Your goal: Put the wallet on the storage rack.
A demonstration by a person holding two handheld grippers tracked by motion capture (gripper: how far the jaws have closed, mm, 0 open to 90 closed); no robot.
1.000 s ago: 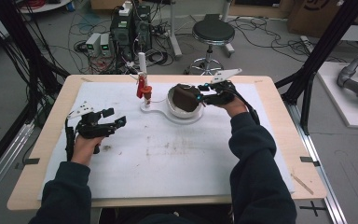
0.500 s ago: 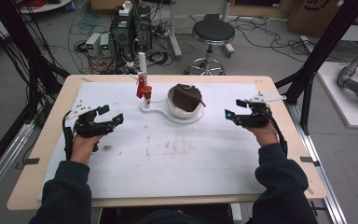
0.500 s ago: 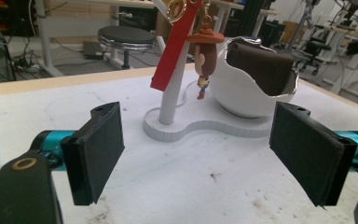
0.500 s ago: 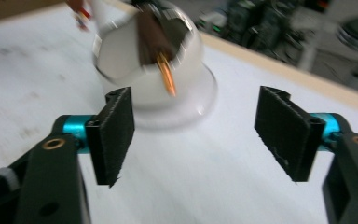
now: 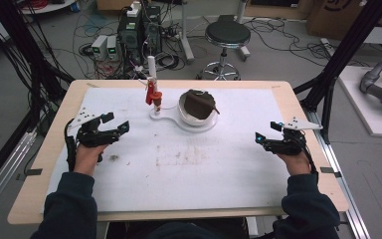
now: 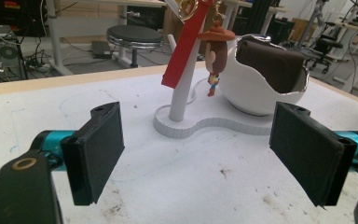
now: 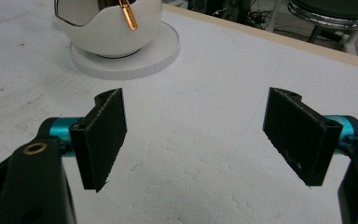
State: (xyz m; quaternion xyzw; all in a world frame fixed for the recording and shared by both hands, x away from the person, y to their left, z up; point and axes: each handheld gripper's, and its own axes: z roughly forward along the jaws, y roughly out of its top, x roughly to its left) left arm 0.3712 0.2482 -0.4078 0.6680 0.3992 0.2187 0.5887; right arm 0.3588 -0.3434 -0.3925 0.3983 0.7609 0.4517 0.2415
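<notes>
A white egg-shaped bowl (image 5: 197,110) (image 6: 261,95) (image 7: 109,28) holding a brown pouch (image 5: 198,101) (image 6: 270,63) stands on a white base (image 5: 179,119) at the table's back middle. A white post (image 5: 151,74) on that base carries a red strap (image 6: 184,46) and a small cowboy figure keychain (image 5: 156,97) (image 6: 215,51). My left gripper (image 5: 113,124) (image 6: 200,154) rests open at the left of the table, jaws wide apart with nothing between them. My right gripper (image 5: 264,137) (image 7: 200,135) sits open at the right, also with nothing in it.
The white foam mat (image 5: 189,164) covers the wooden table (image 5: 49,149) and has dirty smudges in the middle. Behind the table are a black stool (image 5: 227,34), computer boxes (image 5: 139,30) and cables on the floor. Black frame posts (image 5: 345,55) stand at the right.
My right gripper has drawn back from the bowl to the right side of the table and stands open. The left gripper has shifted only slightly.
</notes>
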